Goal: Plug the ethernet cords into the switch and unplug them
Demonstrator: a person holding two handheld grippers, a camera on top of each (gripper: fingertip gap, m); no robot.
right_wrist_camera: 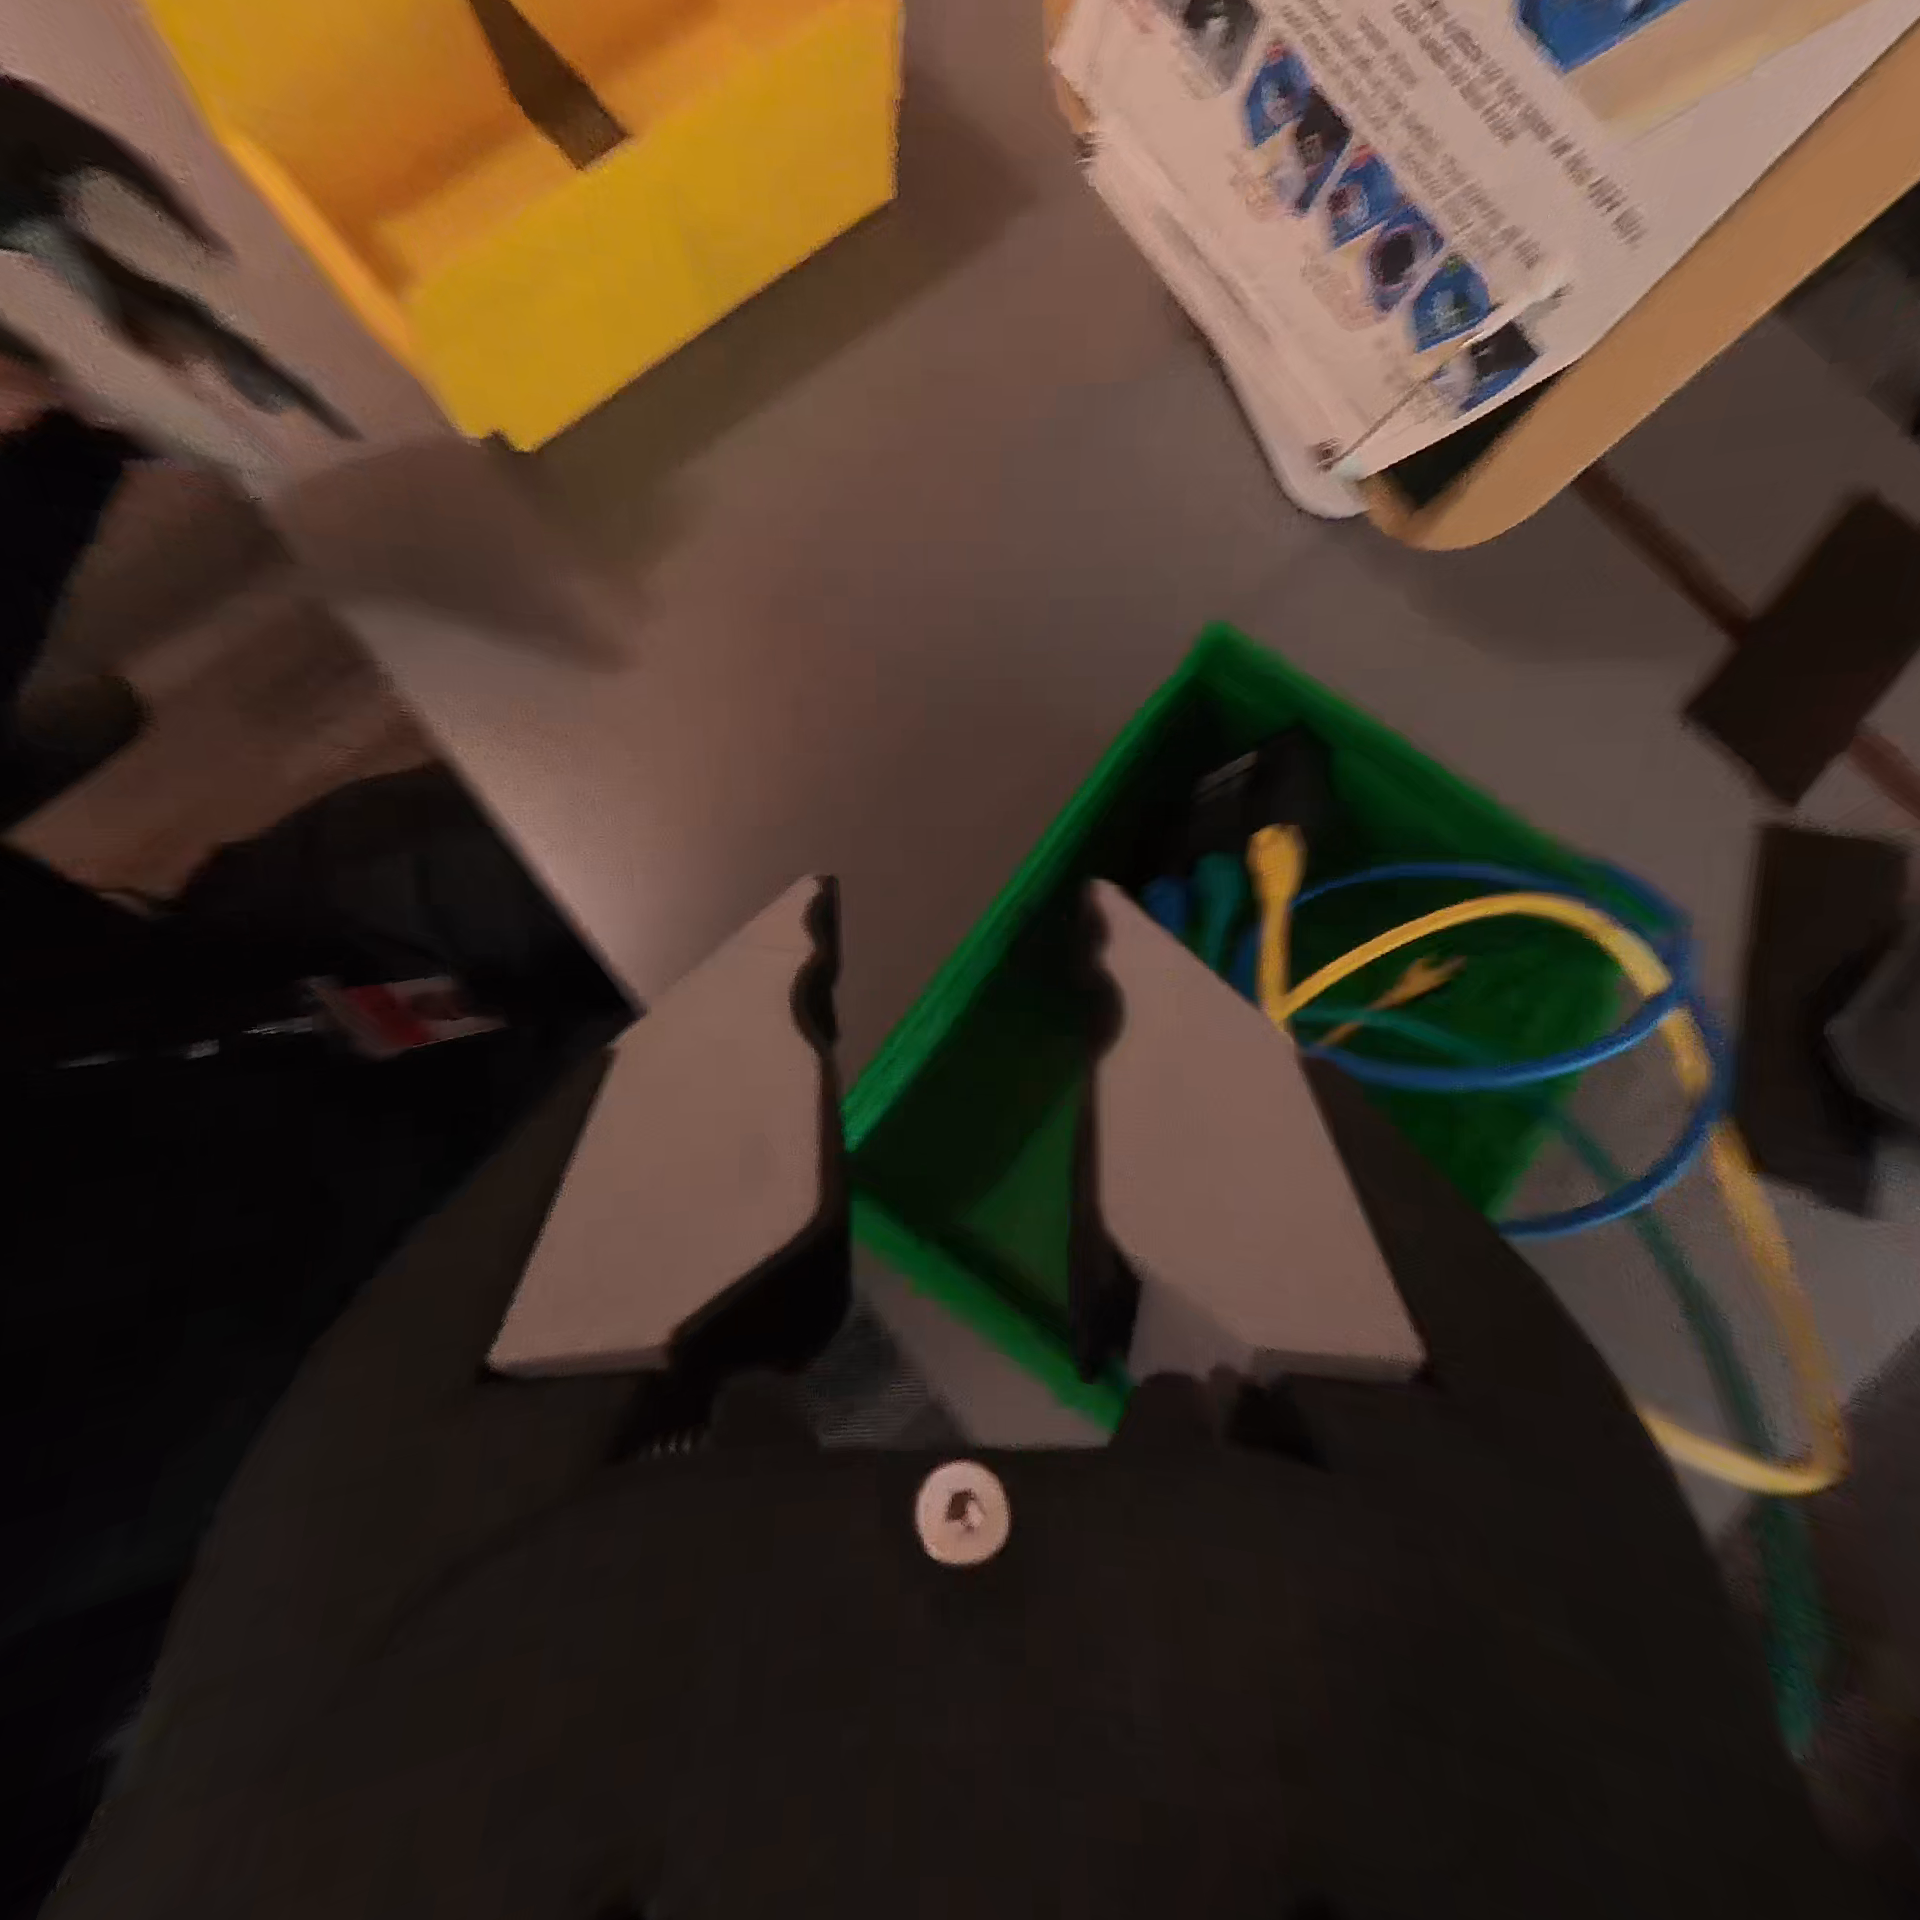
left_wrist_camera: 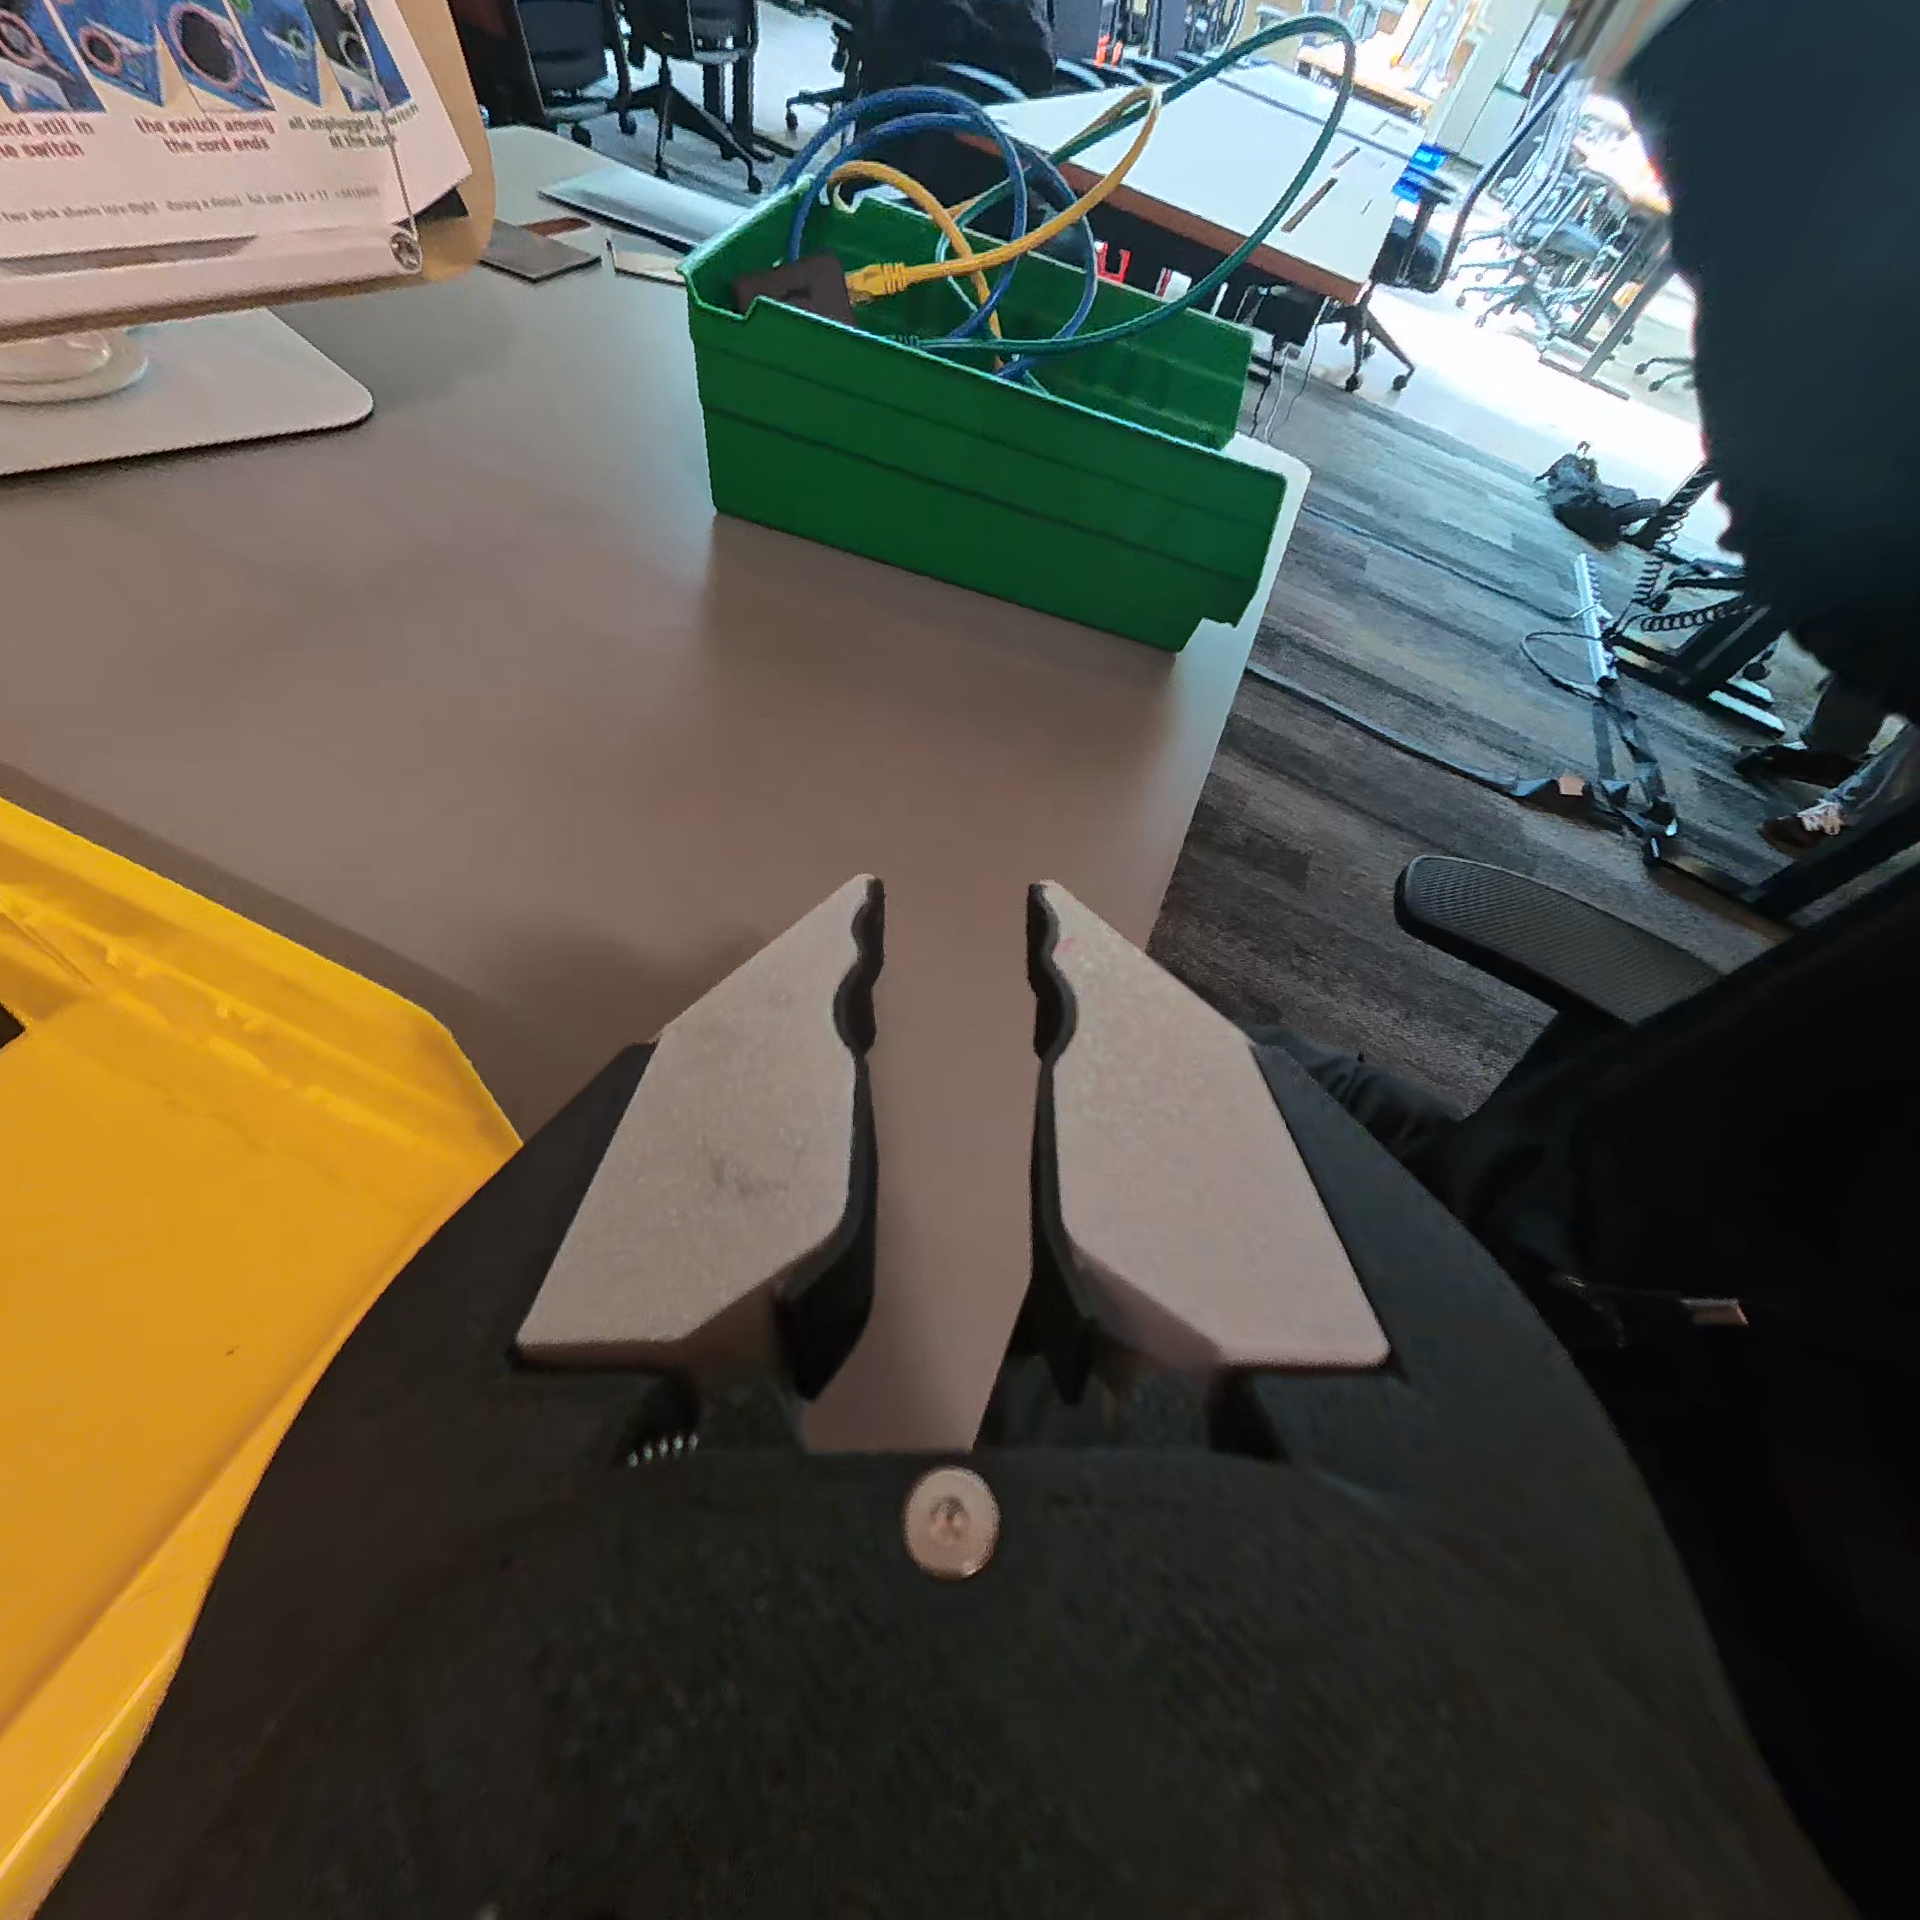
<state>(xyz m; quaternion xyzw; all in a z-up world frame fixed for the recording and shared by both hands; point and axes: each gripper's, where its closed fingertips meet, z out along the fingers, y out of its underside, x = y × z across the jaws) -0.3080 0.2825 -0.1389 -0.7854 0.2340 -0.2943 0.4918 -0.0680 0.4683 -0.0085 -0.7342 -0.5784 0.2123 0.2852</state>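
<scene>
A green bin [left_wrist_camera: 966, 488] stands on the grey table near its right edge and holds a dark switch [left_wrist_camera: 795, 291] and looped yellow [left_wrist_camera: 1039, 244], blue [left_wrist_camera: 925, 114] and green [left_wrist_camera: 1299, 177] ethernet cords. My left gripper [left_wrist_camera: 956, 935] is open and empty, low over the table, well short of the bin. In the blurred right wrist view, my right gripper [right_wrist_camera: 956, 966] is open and empty, above the green bin [right_wrist_camera: 1049, 935], looking down at the switch [right_wrist_camera: 1278, 779], the yellow cord [right_wrist_camera: 1475, 925] and the blue cord [right_wrist_camera: 1621, 1060].
A yellow bin [left_wrist_camera: 208, 1195] sits at my left; it also shows in the right wrist view [right_wrist_camera: 582, 239]. A stand with printed sheets [left_wrist_camera: 208, 135] is at the back left. The table edge [left_wrist_camera: 1216, 748] drops to carpet with an office chair [left_wrist_camera: 1538, 935].
</scene>
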